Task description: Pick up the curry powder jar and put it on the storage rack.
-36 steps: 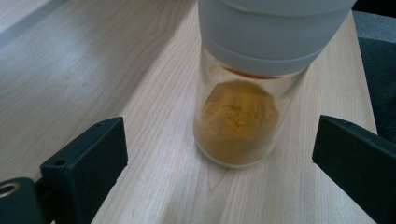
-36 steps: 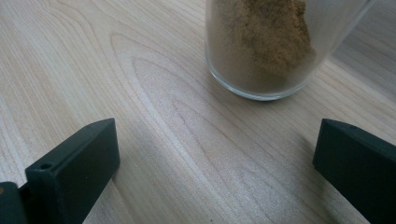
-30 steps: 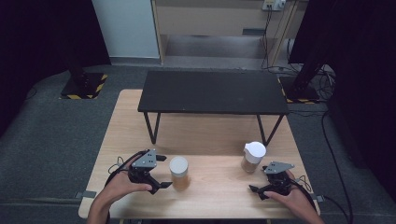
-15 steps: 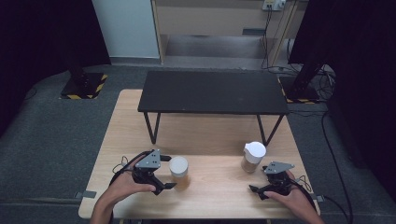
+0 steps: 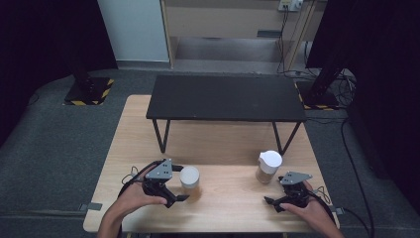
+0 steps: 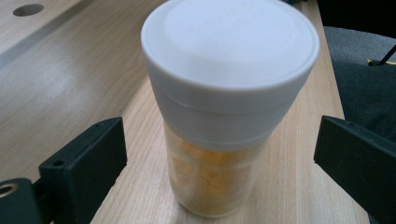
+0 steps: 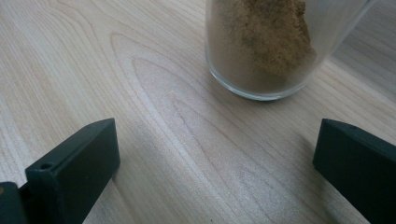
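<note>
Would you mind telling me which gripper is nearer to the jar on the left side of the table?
The left gripper. Its open fingers sit either side of the left jar without touching it. The right gripper sits across the table, open, beside the other jar.

- Left gripper (image 5: 179, 183): held low in the left hand (image 5: 133, 196), jaws spread wide.
- Right gripper (image 5: 270, 202): low in the right hand (image 5: 309, 210), jaws apparently wide apart too.
</note>
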Available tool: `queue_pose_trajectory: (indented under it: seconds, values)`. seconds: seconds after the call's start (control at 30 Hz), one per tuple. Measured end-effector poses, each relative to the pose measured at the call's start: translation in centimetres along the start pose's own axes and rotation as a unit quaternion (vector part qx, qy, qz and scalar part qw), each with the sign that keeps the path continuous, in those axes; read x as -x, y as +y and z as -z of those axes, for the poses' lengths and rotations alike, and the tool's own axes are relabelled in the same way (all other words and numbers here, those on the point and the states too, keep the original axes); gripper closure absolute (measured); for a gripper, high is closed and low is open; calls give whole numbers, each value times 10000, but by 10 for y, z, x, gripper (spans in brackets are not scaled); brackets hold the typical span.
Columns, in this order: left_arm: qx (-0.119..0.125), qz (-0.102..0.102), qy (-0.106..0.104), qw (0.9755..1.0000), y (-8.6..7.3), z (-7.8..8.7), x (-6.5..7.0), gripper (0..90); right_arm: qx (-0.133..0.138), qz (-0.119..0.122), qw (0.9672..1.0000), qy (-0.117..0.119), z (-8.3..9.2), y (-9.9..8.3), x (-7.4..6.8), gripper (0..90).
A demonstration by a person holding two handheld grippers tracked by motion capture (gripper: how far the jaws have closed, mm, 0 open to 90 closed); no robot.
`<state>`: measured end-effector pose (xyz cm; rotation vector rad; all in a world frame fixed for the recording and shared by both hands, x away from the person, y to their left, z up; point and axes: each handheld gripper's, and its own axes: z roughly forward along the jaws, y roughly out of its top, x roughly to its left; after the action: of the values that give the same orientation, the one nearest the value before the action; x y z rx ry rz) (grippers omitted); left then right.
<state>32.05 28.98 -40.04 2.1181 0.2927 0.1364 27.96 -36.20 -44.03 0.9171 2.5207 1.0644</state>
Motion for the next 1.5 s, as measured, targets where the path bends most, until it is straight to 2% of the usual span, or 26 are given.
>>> queue_pose_trajectory:
  seconds: [0.53,0.8,1.03,1.13,1.3,1.5]
  values:
    - [191,0,42,9998,1,-2,2,18,0,-1,10000,0,0,0,0,12]
    - [258,-17,-10,9997,2,-5,3,19,-1,-1,10000,1,0,0,0,12]
    - [325,-10,71,9994,3,-9,5,21,0,-1,10000,1,0,0,0,13]
    - [343,22,120,9993,2,-9,5,32,-1,-1,10000,1,0,0,0,12]
    - [424,70,68,9991,-1,-10,4,66,0,-1,10000,0,0,0,0,13]
    - [600,152,82,9980,-5,-11,2,162,0,-1,10000,1,0,0,0,12]
